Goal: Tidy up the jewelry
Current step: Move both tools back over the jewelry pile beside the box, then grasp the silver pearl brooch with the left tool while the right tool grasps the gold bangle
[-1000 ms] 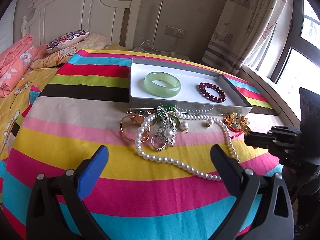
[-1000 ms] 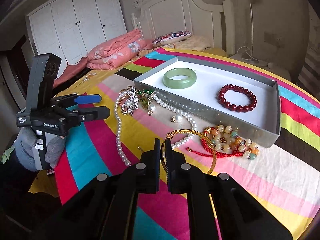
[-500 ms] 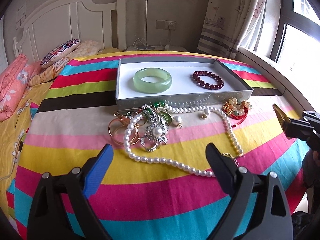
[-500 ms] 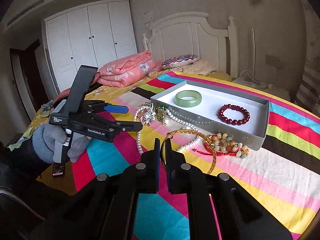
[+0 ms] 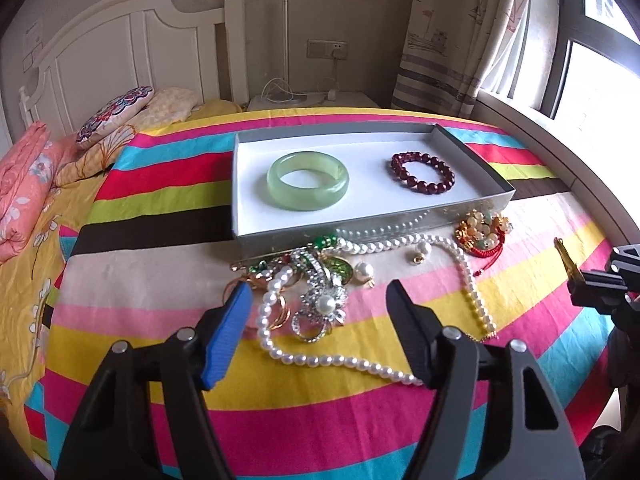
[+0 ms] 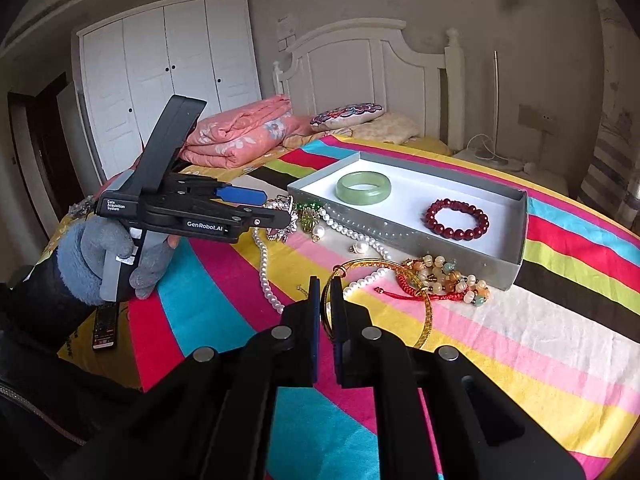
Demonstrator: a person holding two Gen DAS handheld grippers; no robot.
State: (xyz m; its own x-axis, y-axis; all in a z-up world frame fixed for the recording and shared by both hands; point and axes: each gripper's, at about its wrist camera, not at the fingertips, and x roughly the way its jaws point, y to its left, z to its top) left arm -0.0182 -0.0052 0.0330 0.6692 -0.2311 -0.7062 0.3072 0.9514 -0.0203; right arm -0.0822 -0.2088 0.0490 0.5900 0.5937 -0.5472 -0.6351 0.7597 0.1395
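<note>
My left gripper [image 5: 318,310] is open and hovers low over a rhinestone brooch cluster [image 5: 320,300] tangled with a pearl necklace [image 5: 320,360]. Behind the pile stands a grey tray [image 5: 472,204] holding a green jade bangle [image 5: 308,180] and a dark red bead bracelet [image 5: 424,172]. My right gripper [image 6: 326,292] is shut on a thin gold bangle [image 6: 426,308], held above the striped bedspread. A mixed bead bracelet with red cord [image 6: 444,276] lies beside the tray's near wall. In the right wrist view a gloved hand [image 6: 96,256] holds the left gripper [image 6: 276,208].
A folded pink quilt [image 6: 240,136] and an embroidered pillow [image 6: 348,114] lie by the white headboard [image 6: 360,68]. A remote control [image 6: 104,328] rests at the bed's left edge. Loose pearl earrings [image 5: 420,250] sit near the tray. Window and curtain [image 5: 452,32] are to the right.
The left gripper has moved forward over the brooch pile and its fingers have narrowed. The right gripper has risen and drawn back, still holding the gold bangle.
</note>
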